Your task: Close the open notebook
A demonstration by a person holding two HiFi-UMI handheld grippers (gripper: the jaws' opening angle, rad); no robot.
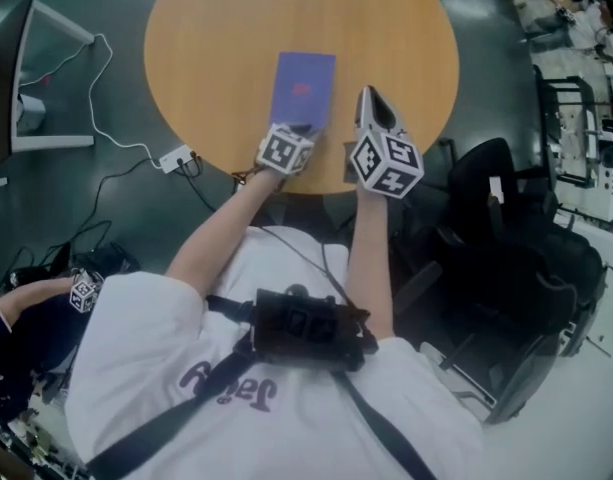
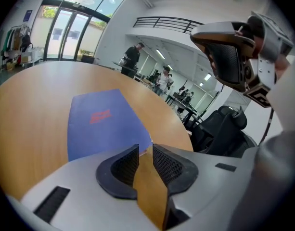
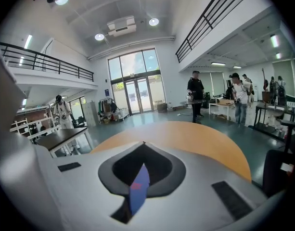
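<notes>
Closed purple-blue rectangular notebook: left tool, narrowly parted and empty, at its near corner, could snag cover open; right tool pinched together.

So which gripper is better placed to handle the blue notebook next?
Probably left: the left gripper sits at the notebook's near edge, jaws slightly apart. The right gripper is beside it, jaws together.

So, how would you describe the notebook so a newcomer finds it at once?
Find the round wooden table. Near its edge closest to the person lies a flat, closed notebook with a small red mark on its cover. It is the only blue thing on the table.
</notes>
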